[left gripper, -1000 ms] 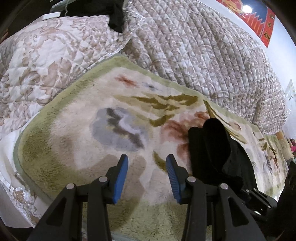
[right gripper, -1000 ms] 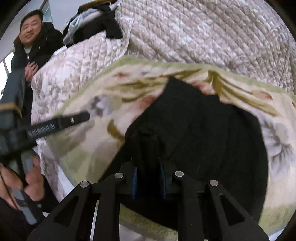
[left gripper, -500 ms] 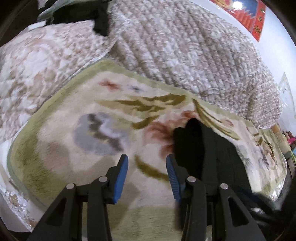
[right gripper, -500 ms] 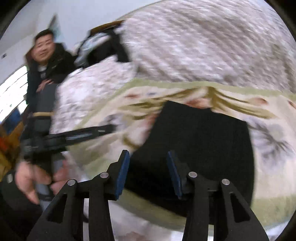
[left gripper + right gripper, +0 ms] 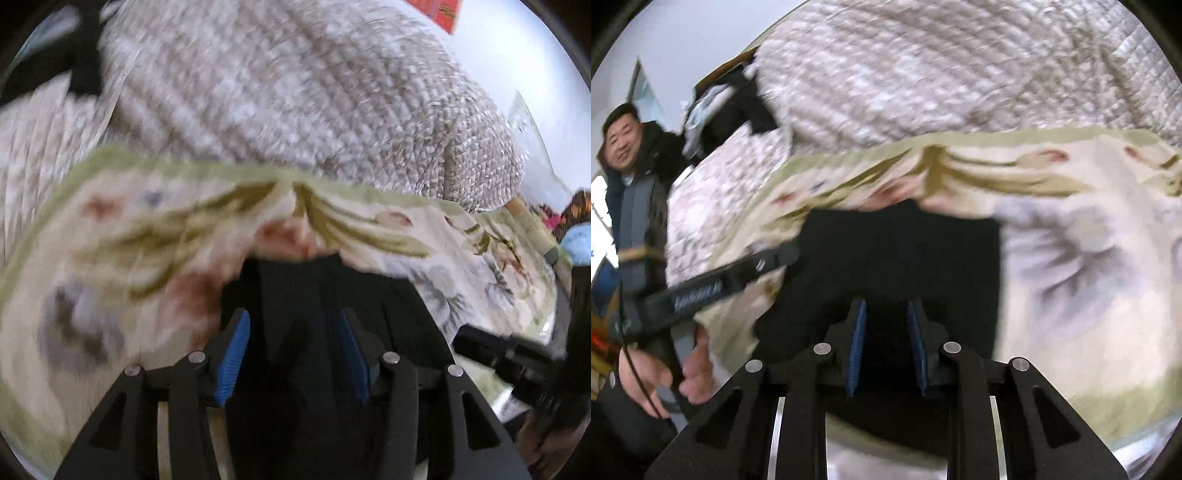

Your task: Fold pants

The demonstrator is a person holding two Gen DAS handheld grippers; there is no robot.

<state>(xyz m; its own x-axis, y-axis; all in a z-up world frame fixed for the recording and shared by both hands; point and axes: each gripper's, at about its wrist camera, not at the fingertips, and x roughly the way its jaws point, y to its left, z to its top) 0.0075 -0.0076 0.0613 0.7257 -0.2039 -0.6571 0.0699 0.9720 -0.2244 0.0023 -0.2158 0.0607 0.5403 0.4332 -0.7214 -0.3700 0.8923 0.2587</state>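
Observation:
The black pants (image 5: 325,291) lie folded in a dark rectangle on the floral plush blanket (image 5: 122,236); they also show in the right wrist view (image 5: 905,251). My left gripper (image 5: 293,325) is open, its blue pads over the pants' near part with nothing between them. My right gripper (image 5: 886,314) is open with a narrower gap, above the pants' near edge and empty. The left gripper's body (image 5: 713,284) shows at the left of the right wrist view. Both views are motion-blurred.
A quilted beige bedspread (image 5: 295,96) rises behind the blanket. Dark clothes (image 5: 738,99) lie piled at the back left. A smiling man in a dark jacket (image 5: 631,147) stands at the left. A red wall hanging (image 5: 439,11) is at the top.
The right gripper, shut on the pants a second ago, has let go and pulled back. The left gripper has swung right, from over bare blanket to over the pants.

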